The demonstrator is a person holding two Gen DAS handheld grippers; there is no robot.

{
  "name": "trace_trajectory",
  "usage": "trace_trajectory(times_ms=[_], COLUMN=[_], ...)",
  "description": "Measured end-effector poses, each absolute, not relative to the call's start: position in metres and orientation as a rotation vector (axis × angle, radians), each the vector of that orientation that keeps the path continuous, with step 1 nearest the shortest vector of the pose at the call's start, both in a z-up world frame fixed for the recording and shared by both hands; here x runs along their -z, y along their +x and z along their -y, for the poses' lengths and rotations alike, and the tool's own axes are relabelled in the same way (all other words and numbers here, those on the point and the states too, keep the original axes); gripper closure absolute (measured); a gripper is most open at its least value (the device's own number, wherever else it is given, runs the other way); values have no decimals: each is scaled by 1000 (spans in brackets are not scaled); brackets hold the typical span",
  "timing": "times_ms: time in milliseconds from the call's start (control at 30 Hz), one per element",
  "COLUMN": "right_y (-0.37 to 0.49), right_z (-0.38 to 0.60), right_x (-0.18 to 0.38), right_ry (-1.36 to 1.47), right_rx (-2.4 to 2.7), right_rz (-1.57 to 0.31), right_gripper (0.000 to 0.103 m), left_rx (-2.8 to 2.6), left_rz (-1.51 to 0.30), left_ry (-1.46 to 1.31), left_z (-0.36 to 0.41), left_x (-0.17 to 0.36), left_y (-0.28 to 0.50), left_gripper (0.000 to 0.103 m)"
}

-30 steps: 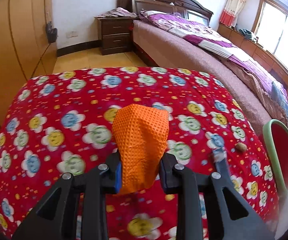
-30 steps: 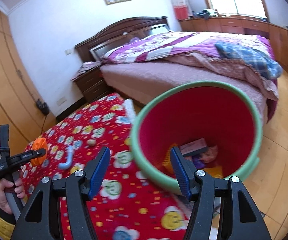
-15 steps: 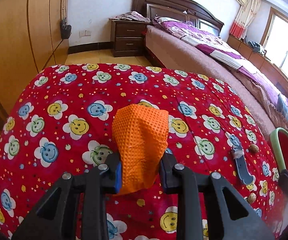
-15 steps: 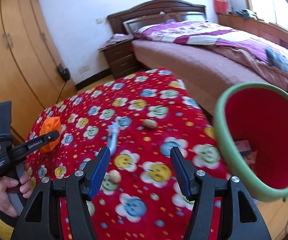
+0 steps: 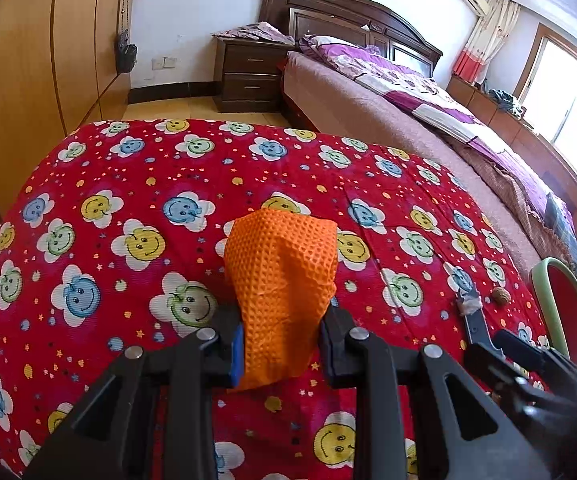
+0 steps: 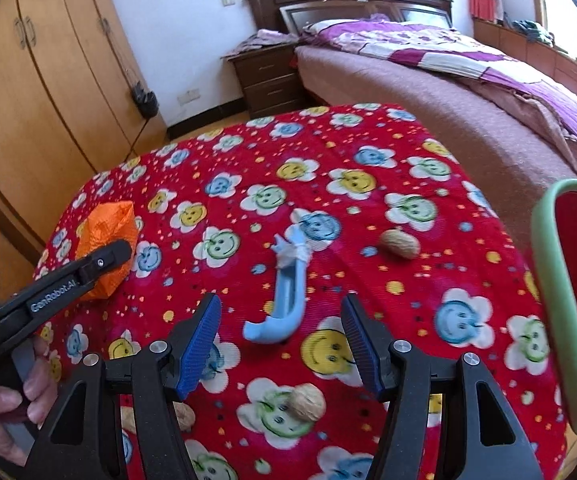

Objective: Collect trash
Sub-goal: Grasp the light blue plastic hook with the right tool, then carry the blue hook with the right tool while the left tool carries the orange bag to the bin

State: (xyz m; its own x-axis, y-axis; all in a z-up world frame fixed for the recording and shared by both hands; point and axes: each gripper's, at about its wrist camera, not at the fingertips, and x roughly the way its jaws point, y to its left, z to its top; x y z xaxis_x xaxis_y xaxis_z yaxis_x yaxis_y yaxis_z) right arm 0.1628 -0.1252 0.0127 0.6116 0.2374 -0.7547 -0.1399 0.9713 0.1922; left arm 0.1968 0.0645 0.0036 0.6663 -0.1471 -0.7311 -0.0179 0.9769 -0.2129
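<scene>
Bedroom with a wooden wardrobe and a made bed; nearest is a desk [image 6: 368, 152] under a red smiley-flower cloth. Left tool [image 5: 282, 344] is clamped on an orange waffle-textured cloth [image 5: 284, 280]. Right tool [image 6: 280, 344] hangs with its blue pads spread wide and nothing between them. Just ahead of it lies a blue plastic piece [image 6: 288, 300]; a walnut [image 6: 400, 243] sits beyond to its right, another walnut [image 6: 306, 402] beneath it. A red, green-rimmed bin [image 6: 548, 280] stands at its right. Likely step: picking up the blue piece; next, lower over it and close.

I saw the blue plastic piece [image 6: 288, 296] lying flat mid-cloth, walnuts [image 6: 400, 243] at two, five and seven o'clock of it.
</scene>
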Motion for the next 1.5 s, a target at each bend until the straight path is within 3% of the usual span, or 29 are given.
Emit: trace_trajectory(times_ms=[300, 600, 1500], right_y=[165, 166, 130], right_z=[114, 120, 170], right_x=[-8, -7, -40], right_ry=[42, 41, 165], right_rx=[-186, -162, -118], right_rz=[-886, -886, -799], right_gripper=[66, 83, 86], left_rx=[76, 80, 109], left_rz=[-836, -837, -812], left_ry=[-225, -219, -188], left_z=[-68, -65, -47], left_x=[-6, -7, -23], left_y=[194, 193, 186], left_gripper=[74, 74, 74])
